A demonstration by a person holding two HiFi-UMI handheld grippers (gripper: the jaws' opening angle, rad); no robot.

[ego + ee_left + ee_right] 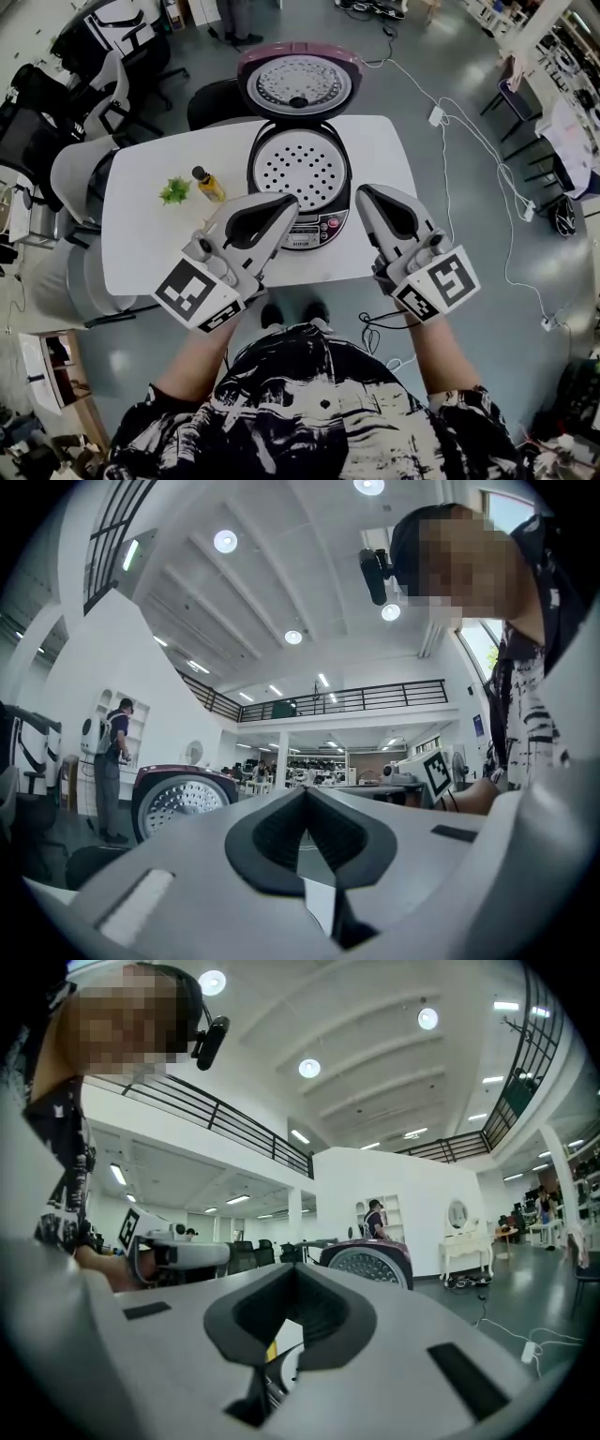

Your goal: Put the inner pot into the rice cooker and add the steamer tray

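Note:
On the white table (150,234) the rice cooker (300,178) stands with its lid (298,84) swung open towards the far side. Inside it the white perforated steamer tray (300,169) lies flat in the pot opening. Both grippers are raised in front of the cooker, above the table's near edge, and point level. My left gripper (284,202) (305,791) is shut with nothing between its jaws. My right gripper (363,194) (293,1269) is shut and empty too. The open lid (178,803) (367,1262) shows beyond each gripper's jaws.
A small oil bottle (208,184) and a green plant (174,191) stand on the table left of the cooker. Office chairs (103,103) crowd the left side. Cables and a power strip (437,116) run over the floor at the right. A person (108,761) stands far off.

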